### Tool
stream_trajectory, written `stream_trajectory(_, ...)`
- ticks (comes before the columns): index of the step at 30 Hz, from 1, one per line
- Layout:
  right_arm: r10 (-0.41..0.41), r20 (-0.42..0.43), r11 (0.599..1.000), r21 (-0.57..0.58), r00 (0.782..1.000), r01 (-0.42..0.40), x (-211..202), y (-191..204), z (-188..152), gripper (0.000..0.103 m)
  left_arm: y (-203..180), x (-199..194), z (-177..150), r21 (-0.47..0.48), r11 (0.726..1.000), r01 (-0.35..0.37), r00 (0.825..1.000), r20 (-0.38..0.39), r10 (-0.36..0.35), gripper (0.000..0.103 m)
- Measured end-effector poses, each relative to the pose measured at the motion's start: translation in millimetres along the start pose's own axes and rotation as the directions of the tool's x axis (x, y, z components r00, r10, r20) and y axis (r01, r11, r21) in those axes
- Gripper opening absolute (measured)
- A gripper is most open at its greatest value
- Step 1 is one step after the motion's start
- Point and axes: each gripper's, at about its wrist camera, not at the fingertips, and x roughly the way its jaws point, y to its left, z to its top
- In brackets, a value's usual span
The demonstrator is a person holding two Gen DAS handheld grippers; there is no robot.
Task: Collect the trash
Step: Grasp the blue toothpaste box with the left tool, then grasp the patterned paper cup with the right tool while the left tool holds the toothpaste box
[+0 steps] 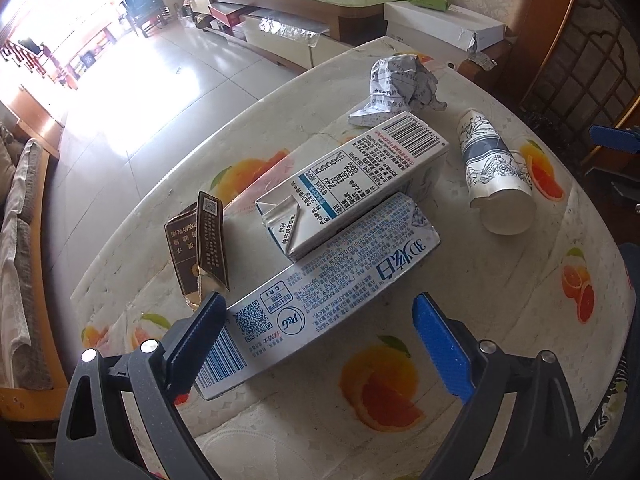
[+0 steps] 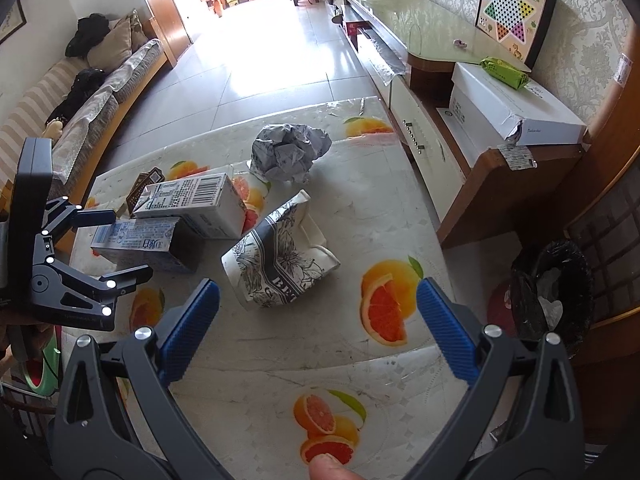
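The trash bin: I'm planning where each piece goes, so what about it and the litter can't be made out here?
- Trash bin: right wrist view only; the table edge hides its base, and its contents are too dark to identify.
- Toothpaste box: left wrist view, near end behind the left gripper finger.
- Milk carton: underside hidden; it lies across the toothpaste box.
- Crumpled paper: print too small.

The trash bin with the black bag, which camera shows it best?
The right wrist view: the trash bin stands on the floor right of the table, its black liner open. The left wrist view does not show it.
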Motion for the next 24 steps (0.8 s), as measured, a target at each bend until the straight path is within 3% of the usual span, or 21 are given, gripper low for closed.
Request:
stream_trajectory(4, -0.001, -0.008, 1.000, 0.010, 1.000, 0.001, 7, 0, 0, 0.097, -10, 10, 2, 0.120, 0.990, -0.068, 0.997, -0.023, 0.072, 0.092)
stream_trajectory(8, 0.007, -0.010, 1.000, 0.018, 1.000, -0.007, 9, 1, -1, 0.097, -3, 12, 8, 0.106, 0.992, -0.069, 0.997, -0.031, 0.073, 0.092)
stream_trajectory(14, 0.008, -0.019, 1.000, 0.016, 1.000, -0.008, 18, 4, 1, 0.097, -14, 24, 8, 0.191, 0.974, -0.125, 0.988, -0.062, 0.139, 0.094)
stream_trajectory(15, 0.008, -0.018, 1.000, 0.016, 1.000, -0.008, 18, 5, 1, 0.097, -16, 25, 7, 0.188, 0.978, -0.086, 0.991, -0.089, 0.104, 0.089)
stream_trajectory(16, 0.010, -0.017, 1.000, 0.016, 1.000, -0.009, 18, 5, 2, 0.097, -18, 26, 6, 0.181, 0.983, -0.040, 0.991, -0.117, 0.062, 0.074)
stream_trajectory(17, 0.011, -0.016, 1.000, 0.016, 1.000, -0.010, 18, 5, 2, 0.097, -20, 25, 3, 0.175, 0.985, -0.013, 0.990, -0.135, 0.037, 0.066)
stream_trajectory(22, 0.018, -0.019, 1.000, 0.013, 1.000, -0.018, 22, 3, 3, 0.097, -21, 14, -7, 0.083, 0.996, 0.034, 0.990, -0.136, -0.022, 0.051)
stream_trajectory(24, 0.029, -0.027, 1.000, 0.012, 0.999, -0.029, 26, 3, 4, 0.097, -22, 9, -9, 0.035, 0.998, 0.050, 0.992, -0.120, -0.045, 0.049)
